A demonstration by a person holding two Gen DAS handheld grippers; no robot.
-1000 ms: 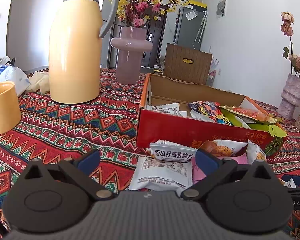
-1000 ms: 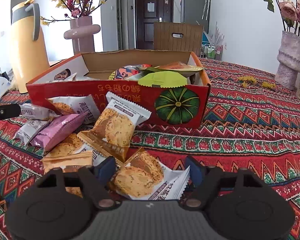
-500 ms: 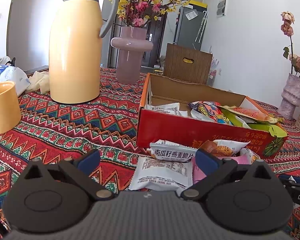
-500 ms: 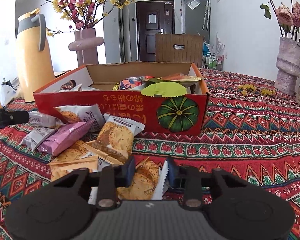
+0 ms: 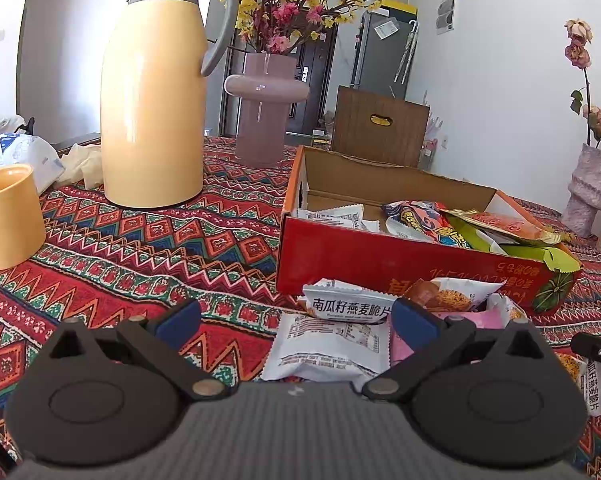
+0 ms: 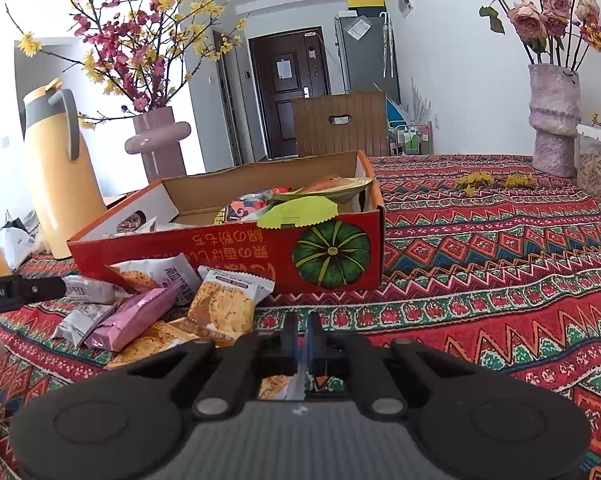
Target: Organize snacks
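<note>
- A cookie packet [image 6: 281, 387] sits pinched between the fingers of the right tongs [image 6: 303, 345], which are clenched on its sealed edge; only a sliver of wrapper and biscuit print shows below the fingertips, so its long axis cannot be told.
- The red snack box [image 6: 236, 258] lies straight ahead and slightly left of the right tongs, open top up, its long side running left to right across the view and its near wall facing the tongs.
- More loose packets lie heaped against that near wall, among them a pink packet [image 6: 134, 318] and an oat-crisp packet [image 6: 226, 304], just left of the clenched tongs.
- The left tongs [image 5: 296, 316] hang released, jaws wide, over a white packet [image 5: 328, 346] at the box's near left corner, gripping nothing.
- Judged from this, the right hand is the one loaded and the nearer to the box's right half; its move calls for a lift over the near wall, then forward.
- A yellow thermos [image 5: 156, 96] and a mauve vase [image 5: 265, 108] stand on the patterned surface [image 5: 140, 248], far left, well apart from the box.
</note>
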